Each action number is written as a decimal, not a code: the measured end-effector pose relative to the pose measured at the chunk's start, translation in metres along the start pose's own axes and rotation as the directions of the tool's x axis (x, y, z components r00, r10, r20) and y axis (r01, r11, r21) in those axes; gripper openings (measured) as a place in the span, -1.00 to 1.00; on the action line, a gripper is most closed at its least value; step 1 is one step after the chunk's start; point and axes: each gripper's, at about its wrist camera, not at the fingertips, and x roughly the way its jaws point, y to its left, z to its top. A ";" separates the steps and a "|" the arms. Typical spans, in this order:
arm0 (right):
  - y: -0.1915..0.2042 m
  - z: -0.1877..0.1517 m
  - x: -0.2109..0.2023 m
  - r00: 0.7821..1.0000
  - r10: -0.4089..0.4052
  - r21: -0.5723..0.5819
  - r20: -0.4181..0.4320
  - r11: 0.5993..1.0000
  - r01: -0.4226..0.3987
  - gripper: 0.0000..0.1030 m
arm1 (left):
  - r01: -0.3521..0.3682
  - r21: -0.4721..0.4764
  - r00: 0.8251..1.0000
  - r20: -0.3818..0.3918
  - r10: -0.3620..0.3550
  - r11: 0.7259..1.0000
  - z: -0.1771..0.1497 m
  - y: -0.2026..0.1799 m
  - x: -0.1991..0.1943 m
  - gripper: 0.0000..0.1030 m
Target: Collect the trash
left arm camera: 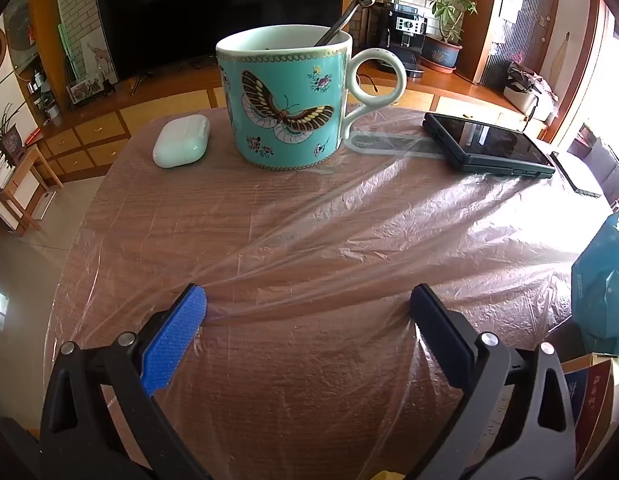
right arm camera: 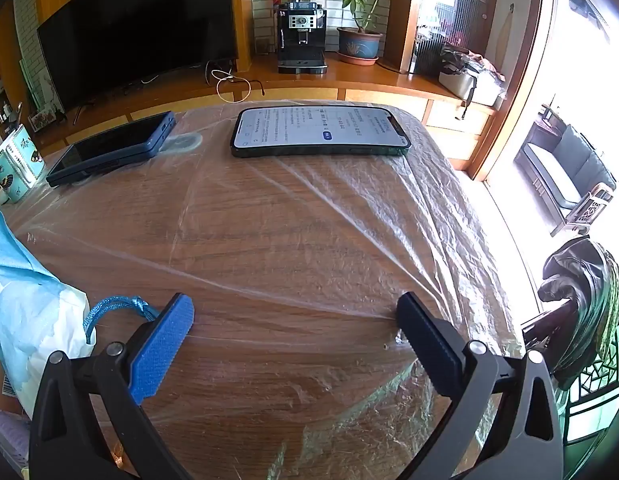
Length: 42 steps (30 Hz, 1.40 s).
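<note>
While both claws gape, mug (left arm camera: 287, 98) and phone (right arm camera: 319, 132) pin the plastic sheet (left arm camera: 349, 232).

We see a turquoise mug (left arm camera: 287, 98) with a brown-and-yellow butterfly pattern and small pink flowers. Left of the mug lies a white earbud case (left arm camera: 181, 146); right of the mug, a black device (left arm camera: 489, 146). Under the mug, clear film (left arm camera: 349, 216) covers brown woodgrain table (left arm camera: 293, 392).

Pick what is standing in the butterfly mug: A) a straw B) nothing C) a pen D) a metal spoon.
D: a metal spoon leans out over the rim of the mug, handle pointing up to the right.
</note>
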 end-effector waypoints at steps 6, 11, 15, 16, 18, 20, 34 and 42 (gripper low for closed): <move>0.000 0.002 0.003 1.000 -0.003 -0.003 0.001 1.000 0.003 0.93 | -0.002 0.002 1.000 -0.004 0.002 1.000 0.000 0.000 0.000 0.97; 0.001 0.002 0.004 1.000 -0.005 -0.003 -0.008 1.000 0.005 0.93 | -0.001 0.001 1.000 -0.012 0.001 1.000 -0.001 0.000 0.000 0.97; 0.000 0.002 0.004 1.000 -0.006 -0.001 -0.008 1.000 0.006 0.93 | -0.001 0.001 1.000 -0.011 0.001 1.000 -0.001 0.000 0.000 0.97; 0.000 0.002 0.004 1.000 -0.006 -0.001 -0.008 1.000 0.006 0.93 | -0.001 0.001 1.000 -0.011 0.001 1.000 -0.001 0.000 0.000 0.97; 0.000 0.003 0.004 1.000 -0.006 -0.001 -0.008 1.000 0.006 0.93 | 0.000 0.001 1.000 -0.011 0.000 1.000 -0.001 0.000 0.001 0.97; 0.000 -0.001 0.002 1.000 -0.004 -0.003 -0.003 1.000 0.004 0.93 | 0.000 0.002 1.000 -0.011 0.000 1.000 0.000 -0.001 0.001 0.97; 0.000 0.002 0.004 1.000 -0.004 -0.003 -0.003 1.000 0.004 0.93 | -0.001 0.000 1.000 -0.008 0.001 1.000 -0.002 0.000 0.000 0.97; 0.000 0.002 0.004 1.000 -0.004 -0.002 -0.003 1.000 0.004 0.93 | -0.002 0.000 1.000 -0.007 0.002 1.000 -0.001 0.000 0.000 0.97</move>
